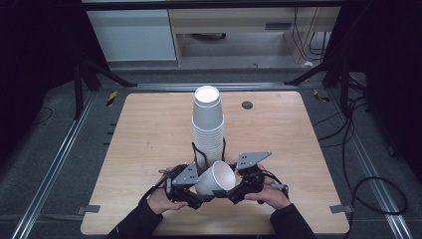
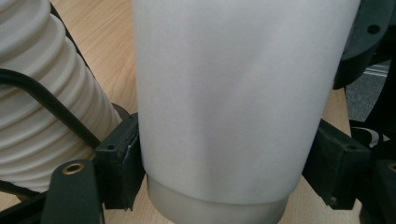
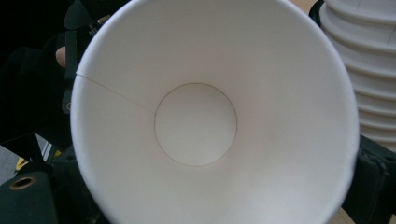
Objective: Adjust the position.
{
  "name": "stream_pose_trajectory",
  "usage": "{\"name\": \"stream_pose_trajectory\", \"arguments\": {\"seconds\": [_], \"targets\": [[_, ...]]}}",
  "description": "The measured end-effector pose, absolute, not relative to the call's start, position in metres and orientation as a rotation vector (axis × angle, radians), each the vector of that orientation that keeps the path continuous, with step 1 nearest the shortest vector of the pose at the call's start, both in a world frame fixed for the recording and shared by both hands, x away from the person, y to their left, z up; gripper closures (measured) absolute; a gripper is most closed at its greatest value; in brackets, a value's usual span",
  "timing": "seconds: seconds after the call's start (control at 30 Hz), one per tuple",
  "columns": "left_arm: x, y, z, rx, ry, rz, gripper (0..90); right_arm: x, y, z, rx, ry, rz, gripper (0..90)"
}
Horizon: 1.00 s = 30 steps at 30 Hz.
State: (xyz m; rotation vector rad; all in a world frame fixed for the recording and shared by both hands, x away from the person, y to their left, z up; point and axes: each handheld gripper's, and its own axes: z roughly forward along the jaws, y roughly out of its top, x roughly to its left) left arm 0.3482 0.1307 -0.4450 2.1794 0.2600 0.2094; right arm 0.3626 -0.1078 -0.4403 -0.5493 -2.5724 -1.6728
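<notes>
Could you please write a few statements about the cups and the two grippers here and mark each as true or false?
1. A tall stack of white cups stands upside down on the wooden table. True.
2. The single cup lies flat on the table, away from both grippers. False: it is tilted and held between them.
3. The left gripper has a jaw on each side of the single cup's wall. True.
4. The single cup holds a dark liquid. False: the right gripper view looks into an empty white interior.
5. The right gripper is at the table's far edge. False: it is near the person's edge.
</notes>
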Motion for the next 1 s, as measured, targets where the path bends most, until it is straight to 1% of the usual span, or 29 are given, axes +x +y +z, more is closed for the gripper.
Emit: {"name": "stream_pose_trajectory", "arguments": {"seconds": [0.43, 0.57, 1.0], "targets": [[0.348, 0.131, -0.444, 2.167, 0.263, 0.194, 21.6, 0.362, -0.109, -0.439, -0.543, -2.557, -1.697, 10.0], [0.348, 0.130, -0.445, 2.179, 0.272, 0.195, 18.1, 0.361, -0.111, -0.437, -0.541, -2.555, -1.706, 10.3], [0.352, 0.135, -0.449, 2.191, 0.309, 0.195, 17.8, 0.362, -0.122, -0.425, -0.560, -2.568, -1.770, 10.6]]}}
